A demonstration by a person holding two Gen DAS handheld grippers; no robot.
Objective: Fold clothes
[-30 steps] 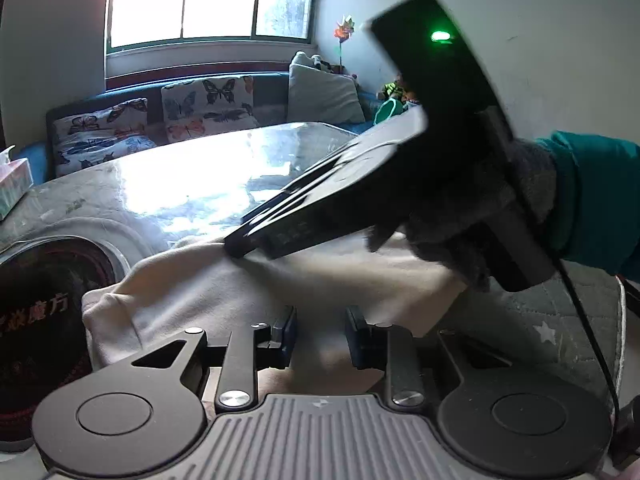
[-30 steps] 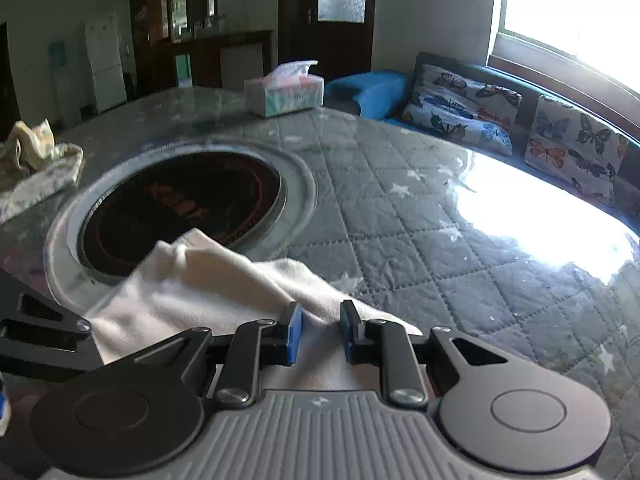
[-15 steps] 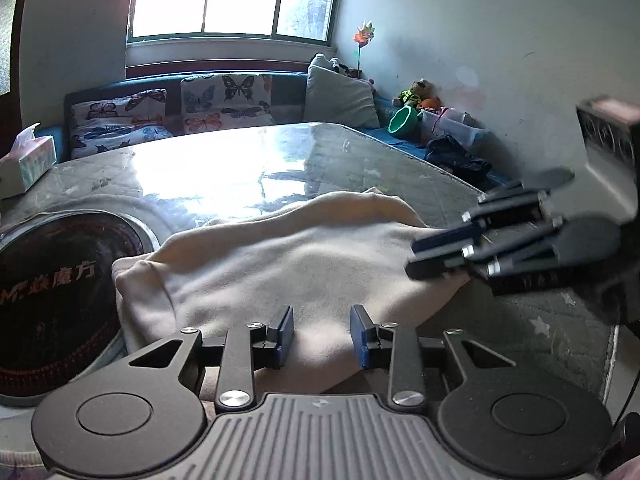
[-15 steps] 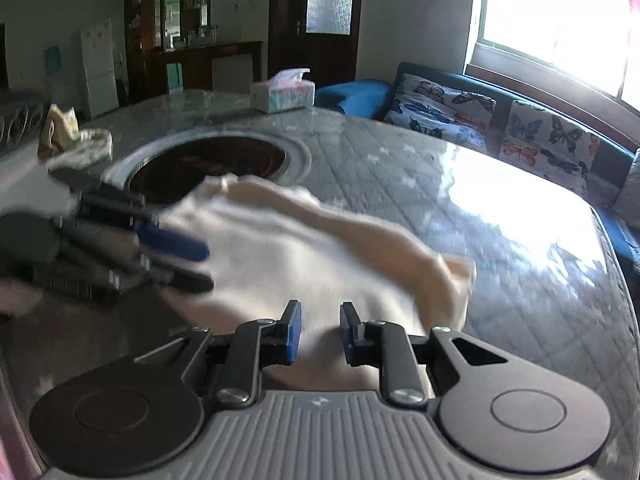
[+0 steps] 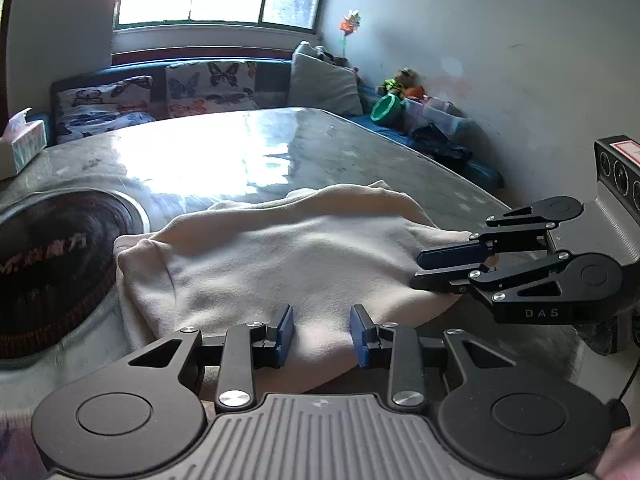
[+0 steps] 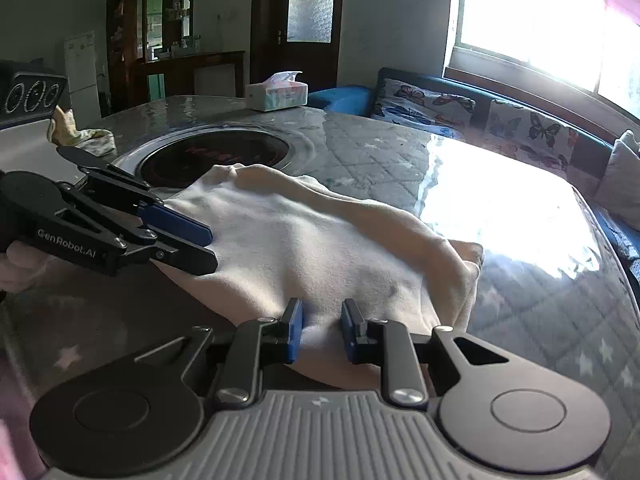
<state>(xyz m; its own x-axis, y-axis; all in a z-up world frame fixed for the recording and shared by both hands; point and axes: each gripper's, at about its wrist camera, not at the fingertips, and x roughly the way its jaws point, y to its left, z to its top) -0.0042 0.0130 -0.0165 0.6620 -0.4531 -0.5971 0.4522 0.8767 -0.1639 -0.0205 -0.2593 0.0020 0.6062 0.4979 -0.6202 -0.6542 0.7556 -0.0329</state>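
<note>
A cream cloth (image 5: 288,256) lies bunched on the quilted table (image 6: 520,304), its far edge beside the dark round hob (image 6: 216,156) set into the tabletop. The left gripper (image 5: 322,336) sits at the cloth's near edge, fingers parted with a fold rising between them; whether the pads pinch it cannot be told. The right gripper (image 6: 320,330) stands likewise at the opposite edge, its gap narrower, cloth between the pads, grip unclear. A tissue box (image 6: 277,91) stands farther back.
</note>
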